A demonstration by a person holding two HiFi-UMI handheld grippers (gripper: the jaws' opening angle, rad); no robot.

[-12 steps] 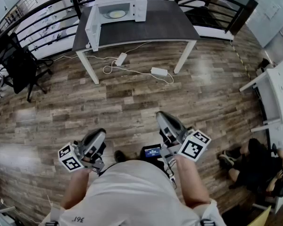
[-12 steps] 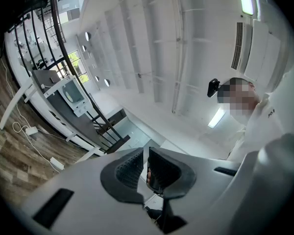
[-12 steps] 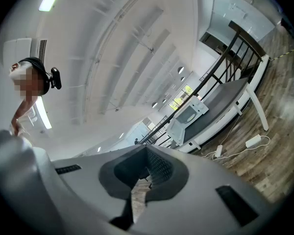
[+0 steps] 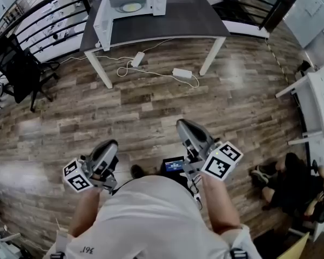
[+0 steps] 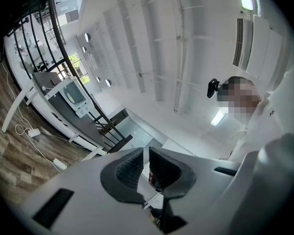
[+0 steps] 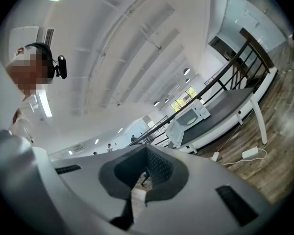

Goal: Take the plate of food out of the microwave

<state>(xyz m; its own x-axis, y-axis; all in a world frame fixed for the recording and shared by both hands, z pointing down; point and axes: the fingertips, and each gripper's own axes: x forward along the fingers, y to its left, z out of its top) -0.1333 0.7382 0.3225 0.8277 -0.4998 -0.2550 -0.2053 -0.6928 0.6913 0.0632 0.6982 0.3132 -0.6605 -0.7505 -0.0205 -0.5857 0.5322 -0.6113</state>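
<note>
The white microwave (image 4: 130,4) stands on the dark table (image 4: 189,18) at the far end of the floor, its door (image 4: 101,25) swung open to the left. A plate of food (image 4: 131,7) lies inside it. Both grippers are held low by the person's body, far from the table. The left gripper (image 4: 109,146) is shut with nothing in it, its pads almost touching. Shut and empty too is the right gripper (image 4: 182,126). The microwave (image 5: 71,94) shows small and distant in the left gripper (image 5: 146,168) view, as does the microwave (image 6: 188,119) in the right gripper (image 6: 146,173) view.
Wooden floor lies between me and the table. A power strip (image 4: 182,73) and an adapter (image 4: 137,59) with cables lie under the table. A black office chair (image 4: 19,63) stands left, a white desk (image 4: 313,96) right. A person (image 4: 291,185) sits on the floor at right.
The table and microwave sit slightly higher in the head view. Both grippers stay low by the body, shifted a little, and remain shut.
</note>
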